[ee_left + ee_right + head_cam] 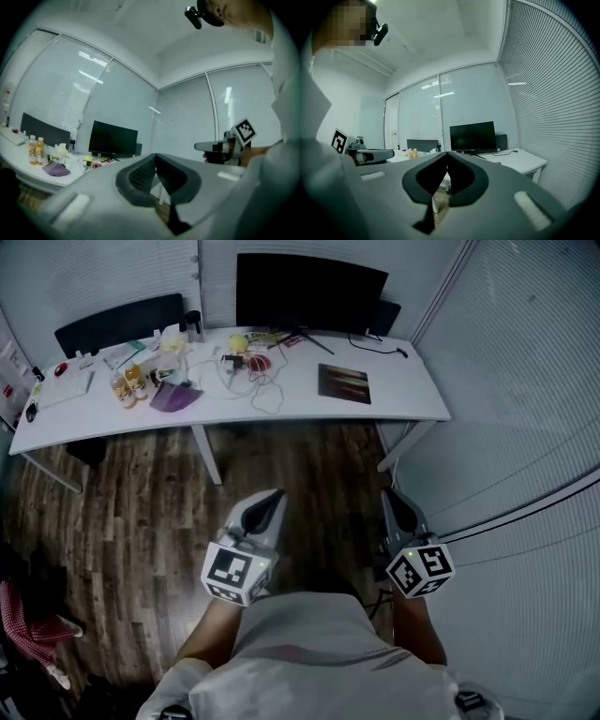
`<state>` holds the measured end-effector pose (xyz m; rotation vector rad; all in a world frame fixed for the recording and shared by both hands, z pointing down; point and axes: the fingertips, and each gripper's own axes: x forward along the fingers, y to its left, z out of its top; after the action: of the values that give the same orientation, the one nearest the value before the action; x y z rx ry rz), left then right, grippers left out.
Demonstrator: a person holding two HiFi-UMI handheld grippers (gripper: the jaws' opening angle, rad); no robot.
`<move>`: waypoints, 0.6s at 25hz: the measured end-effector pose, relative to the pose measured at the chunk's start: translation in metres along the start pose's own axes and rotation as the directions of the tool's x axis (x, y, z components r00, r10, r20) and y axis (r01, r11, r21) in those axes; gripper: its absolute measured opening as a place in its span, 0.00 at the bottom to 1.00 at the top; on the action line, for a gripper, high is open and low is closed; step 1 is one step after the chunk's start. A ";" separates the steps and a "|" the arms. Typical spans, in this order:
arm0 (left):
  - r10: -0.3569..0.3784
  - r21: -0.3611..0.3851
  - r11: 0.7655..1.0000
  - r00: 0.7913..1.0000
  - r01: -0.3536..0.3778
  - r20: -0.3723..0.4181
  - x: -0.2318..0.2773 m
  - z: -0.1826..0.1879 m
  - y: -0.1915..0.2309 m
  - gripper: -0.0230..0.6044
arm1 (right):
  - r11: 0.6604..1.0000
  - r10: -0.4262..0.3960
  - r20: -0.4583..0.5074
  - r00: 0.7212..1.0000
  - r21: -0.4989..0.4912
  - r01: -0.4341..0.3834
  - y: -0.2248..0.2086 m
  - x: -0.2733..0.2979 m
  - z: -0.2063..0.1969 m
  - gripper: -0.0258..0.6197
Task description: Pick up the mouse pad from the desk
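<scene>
**A:** Where's the mouse pad?

**B:** Flat on the desk, at five o'clock from the monitor, well apart from both grippers.

**A:** Risks?

**B:** The left gripper and right gripper are both pressed together and empty. The thin pad may skid if shoved rather than pinched. The cable at its nine o'clock could snag.

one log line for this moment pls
phase: pre-grasp | left gripper: shut, empty | right gripper: shut, empty | mouse pad: flat on desk, untouched
</scene>
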<state>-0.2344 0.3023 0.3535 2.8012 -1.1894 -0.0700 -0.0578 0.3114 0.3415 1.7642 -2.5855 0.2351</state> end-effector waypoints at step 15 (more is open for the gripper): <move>0.103 0.056 0.993 0.993 -0.100 -0.057 0.147 0.000 0.065 0.04 | 0.997 0.081 0.000 0.997 -0.010 -0.081 -0.114 0.134 0.020 0.05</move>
<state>-0.1788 0.1518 0.3597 2.7600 -1.3361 0.0537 0.0004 0.1444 0.3477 1.6583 -2.6567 0.2225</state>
